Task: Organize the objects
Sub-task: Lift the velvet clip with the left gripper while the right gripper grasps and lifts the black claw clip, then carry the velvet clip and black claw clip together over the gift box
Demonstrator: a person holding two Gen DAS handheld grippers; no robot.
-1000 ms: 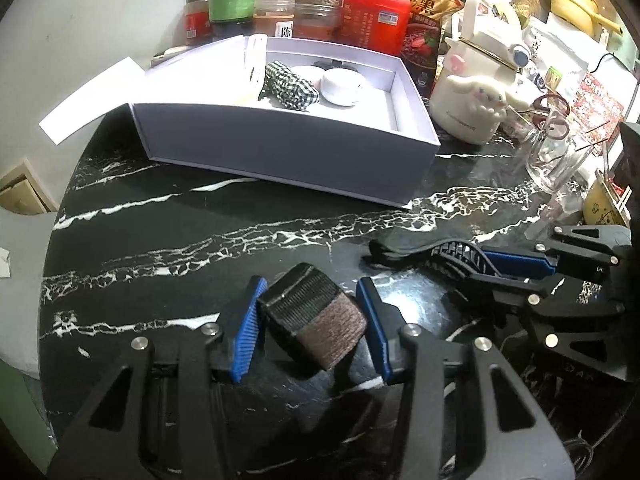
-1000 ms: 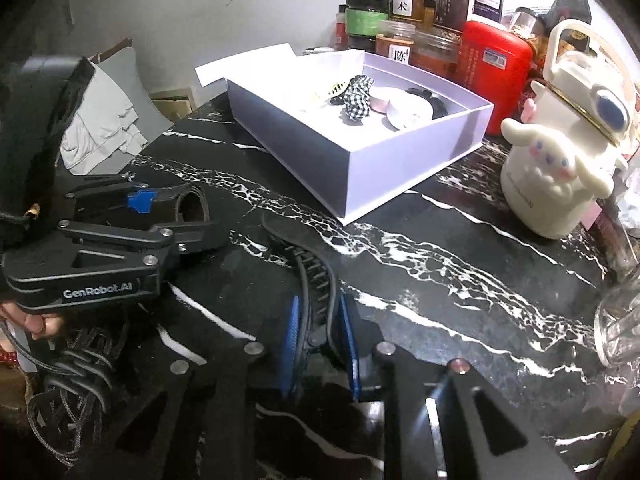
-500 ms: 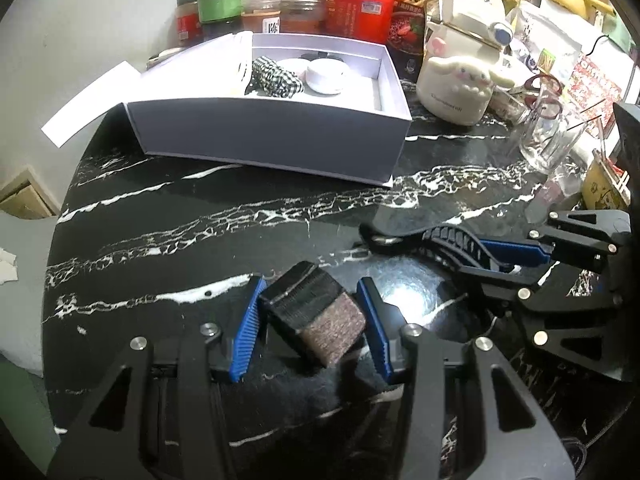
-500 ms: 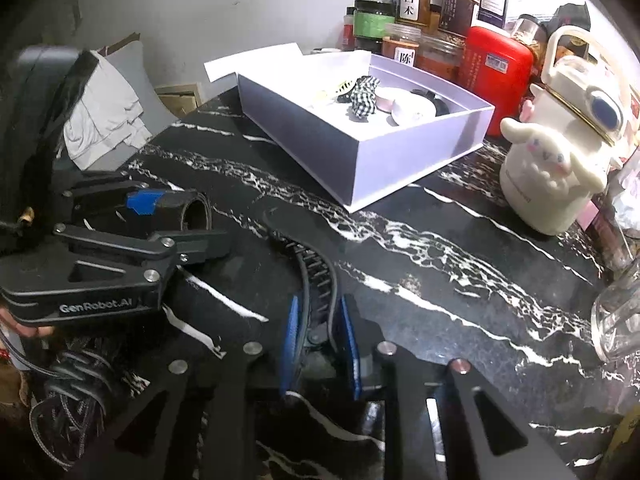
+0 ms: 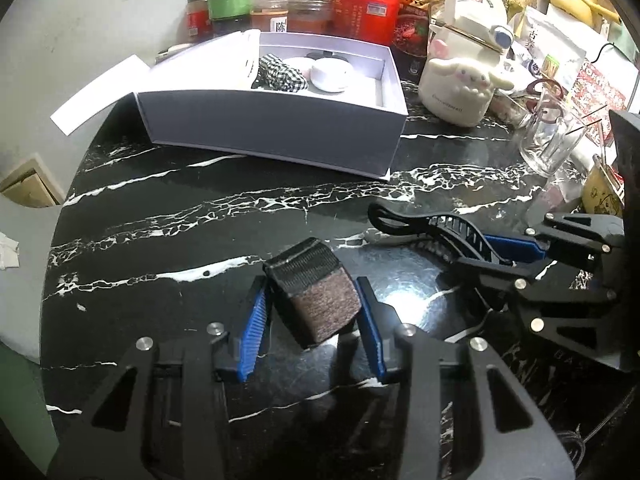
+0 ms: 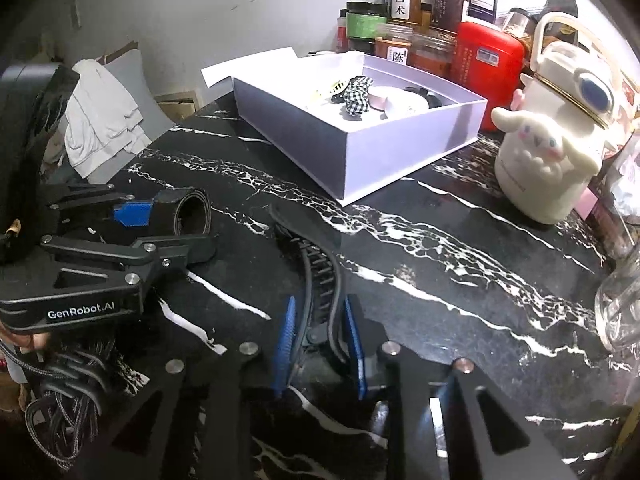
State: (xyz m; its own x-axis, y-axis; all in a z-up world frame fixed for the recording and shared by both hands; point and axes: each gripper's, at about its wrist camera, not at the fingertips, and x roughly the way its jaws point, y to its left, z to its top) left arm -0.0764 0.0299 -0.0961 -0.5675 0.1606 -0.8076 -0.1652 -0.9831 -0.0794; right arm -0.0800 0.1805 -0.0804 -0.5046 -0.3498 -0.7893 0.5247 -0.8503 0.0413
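Observation:
My left gripper (image 5: 310,320) holds a rolled black and brown band (image 5: 316,292) between its blue pads, tilted just above the black marble table (image 5: 200,232). Its jaws are closing on the roll. In the right wrist view the same roll (image 6: 196,208) sticks out of the left gripper (image 6: 176,228). My right gripper (image 6: 320,340) is shut on a long black hair claw clip (image 6: 316,272), whose far end points toward the box. The clip (image 5: 420,224) and right gripper (image 5: 480,256) show at the right of the left wrist view. An open white box (image 5: 280,136) holds a checked scrunchie (image 5: 282,74) and a white round case (image 5: 332,76).
Jars (image 6: 400,8), a red canister (image 6: 486,64) and a white cartoon-dog jug (image 6: 548,152) stand behind and beside the box (image 6: 384,168). A clear glass (image 5: 552,140) is at the right edge. Braided cables (image 6: 64,392) lie at the near left, and clothes (image 6: 104,120) hang beyond the table.
Both views have drawn slightly back from the box, which now sits higher in the left wrist view. The roll and the clip stayed fixed between their pads.

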